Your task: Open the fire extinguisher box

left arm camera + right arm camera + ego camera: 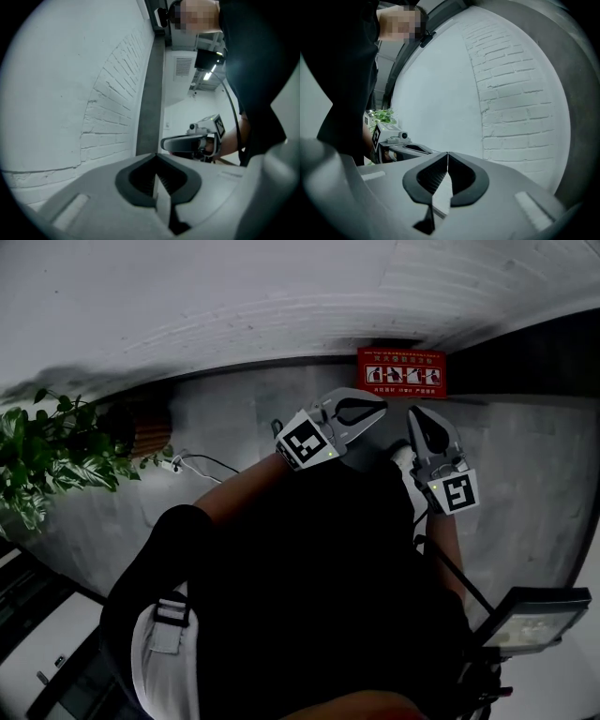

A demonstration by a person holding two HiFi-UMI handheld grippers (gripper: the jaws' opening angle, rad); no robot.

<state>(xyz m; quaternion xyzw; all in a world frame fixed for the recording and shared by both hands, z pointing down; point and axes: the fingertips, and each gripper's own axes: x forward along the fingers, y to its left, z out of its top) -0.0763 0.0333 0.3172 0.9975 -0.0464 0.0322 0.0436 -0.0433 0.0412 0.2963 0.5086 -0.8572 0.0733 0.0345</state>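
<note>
The fire extinguisher box (pixel 401 371) is a low red case with white pictograms, standing on the floor against the white brick wall. My left gripper (pixel 367 405) is held in the air just short of the box, to its left, jaws shut and empty. My right gripper (pixel 418 420) hangs beside it, a little nearer me, also shut with nothing held. In the left gripper view the closed tips (pixel 157 154) point along the brick wall, with the right gripper (pixel 197 140) beyond. In the right gripper view the closed tips (pixel 448 153) face the wall, the left gripper (pixel 401 143) at the left.
A leafy potted plant (pixel 42 451) with a brown pot (pixel 145 432) stands at the left by the wall. A white cable and plug (pixel 183 463) lie on the grey floor next to it. A flat light panel (pixel 534 615) sits at the lower right.
</note>
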